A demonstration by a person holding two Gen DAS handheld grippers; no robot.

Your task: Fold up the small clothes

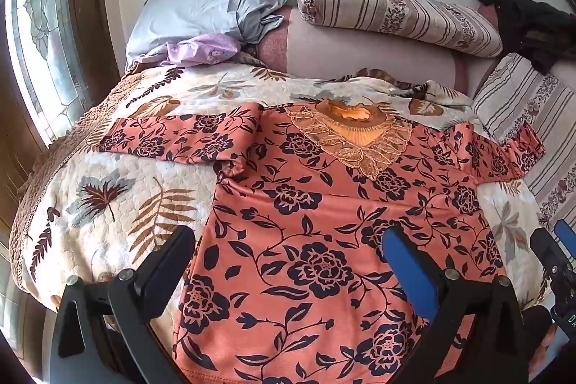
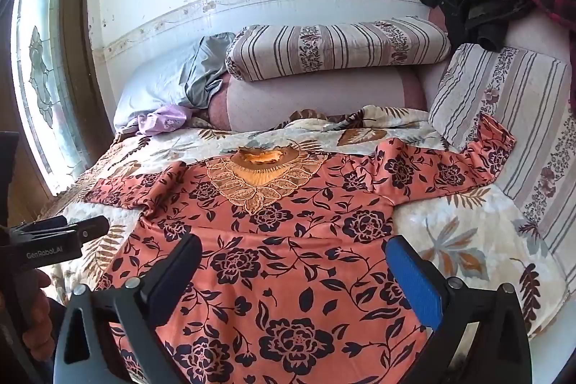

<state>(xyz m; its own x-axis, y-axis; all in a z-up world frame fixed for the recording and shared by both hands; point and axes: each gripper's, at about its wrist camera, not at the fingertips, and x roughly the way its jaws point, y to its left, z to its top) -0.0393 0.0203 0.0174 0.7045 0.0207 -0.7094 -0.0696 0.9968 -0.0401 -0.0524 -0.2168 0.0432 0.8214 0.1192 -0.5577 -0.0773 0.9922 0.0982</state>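
A salmon-pink top with dark flowers (image 1: pixel 324 204) (image 2: pixel 288 240) lies spread flat on the leaf-print quilt (image 1: pixel 108 182) (image 2: pixel 468 233), lace neckline (image 1: pixel 352 135) (image 2: pixel 262 175) at the far end and both sleeves out to the sides. My left gripper (image 1: pixel 288 240) hovers open over the top's lower left part, its fingers wide apart and nothing between them. My right gripper (image 2: pixel 293 254) is open over the lower middle of the top, also holding nothing. The left gripper (image 2: pixel 72 236) shows at the left edge of the right wrist view, and the right one at the right edge of the left wrist view.
Striped bolster cushions (image 1: pixel 396 13) (image 2: pixel 338 49) and a grey pillow (image 1: pixel 208 6) line the wall behind the quilt. A lilac cloth (image 1: pixel 201 51) lies by the pillow, dark clothes (image 2: pixel 478 9) are piled at the back right. A patterned glass door (image 2: pixel 39 67) stands at the left.
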